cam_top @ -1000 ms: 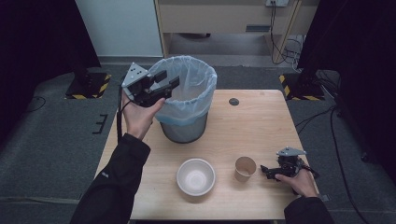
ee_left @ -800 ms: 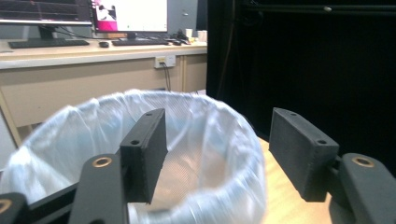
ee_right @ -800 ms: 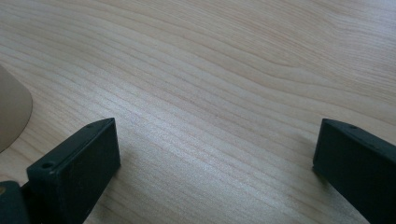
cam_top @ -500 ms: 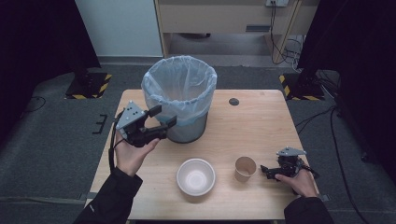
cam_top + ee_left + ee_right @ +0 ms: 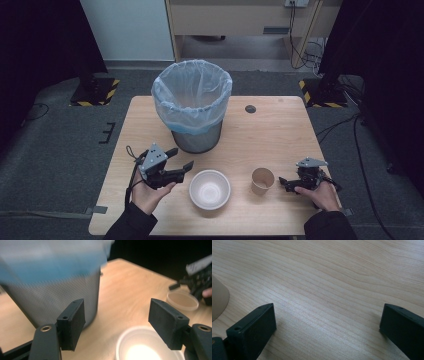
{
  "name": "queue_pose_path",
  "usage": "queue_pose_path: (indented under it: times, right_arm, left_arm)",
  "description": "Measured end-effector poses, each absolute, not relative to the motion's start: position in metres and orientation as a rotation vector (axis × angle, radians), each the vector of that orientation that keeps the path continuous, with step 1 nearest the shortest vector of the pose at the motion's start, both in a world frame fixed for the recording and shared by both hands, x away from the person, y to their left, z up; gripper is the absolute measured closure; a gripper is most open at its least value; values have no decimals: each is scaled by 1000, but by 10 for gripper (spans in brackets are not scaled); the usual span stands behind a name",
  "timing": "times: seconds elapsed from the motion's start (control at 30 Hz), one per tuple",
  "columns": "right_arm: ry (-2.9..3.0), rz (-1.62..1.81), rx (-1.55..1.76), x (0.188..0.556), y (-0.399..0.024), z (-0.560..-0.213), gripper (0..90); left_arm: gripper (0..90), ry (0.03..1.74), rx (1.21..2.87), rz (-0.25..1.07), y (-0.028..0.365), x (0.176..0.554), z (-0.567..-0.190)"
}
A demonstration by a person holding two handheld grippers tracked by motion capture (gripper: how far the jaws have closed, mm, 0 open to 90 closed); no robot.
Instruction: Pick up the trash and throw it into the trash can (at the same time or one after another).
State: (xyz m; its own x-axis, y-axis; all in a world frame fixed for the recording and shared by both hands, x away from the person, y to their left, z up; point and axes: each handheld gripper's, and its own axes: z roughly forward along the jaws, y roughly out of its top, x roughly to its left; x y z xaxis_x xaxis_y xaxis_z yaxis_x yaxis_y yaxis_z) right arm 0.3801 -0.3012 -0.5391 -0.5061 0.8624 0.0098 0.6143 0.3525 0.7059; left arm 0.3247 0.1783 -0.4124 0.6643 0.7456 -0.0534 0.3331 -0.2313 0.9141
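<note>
A mesh waste bin (image 5: 192,107) lined with a pale blue bag stands at the back middle of the wooden table (image 5: 280,130). In front of it sits a white bowl (image 5: 210,189), with a brown paper cup (image 5: 262,180) to its right. My left gripper (image 5: 181,158) hovers low just left of the bowl, open; its jaws have just been opening with nothing between them. In the left gripper view the gripper (image 5: 117,315) faces the bin (image 5: 50,295), the bowl (image 5: 145,347) and the cup (image 5: 182,300). My right gripper (image 5: 284,183) rests open on the table beside the cup (image 5: 218,302).
A small black round spot (image 5: 250,109) marks the table behind the cup. Two dark stand bases with yellow-black stripes (image 5: 92,92) sit on the floor beyond the table's far corners. A wooden cabinet (image 5: 240,20) stands at the back.
My left gripper has come down from the bin's rim toward me and now sits low beside the bowl, jaws wider. The right gripper has kept still.
</note>
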Motion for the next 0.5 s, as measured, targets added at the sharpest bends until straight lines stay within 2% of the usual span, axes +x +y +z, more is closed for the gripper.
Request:
queue_pose_path:
  times: [0.33,0.5]
  right_arm:
    - [2259,941,1296,380,-301,-539,8]
    - [2261,942,1292,380,-301,-539,8]
  left_arm:
    - [287,937,1940,398,172,331,-462]
    - [297,973,1958,301,165,335,-481]
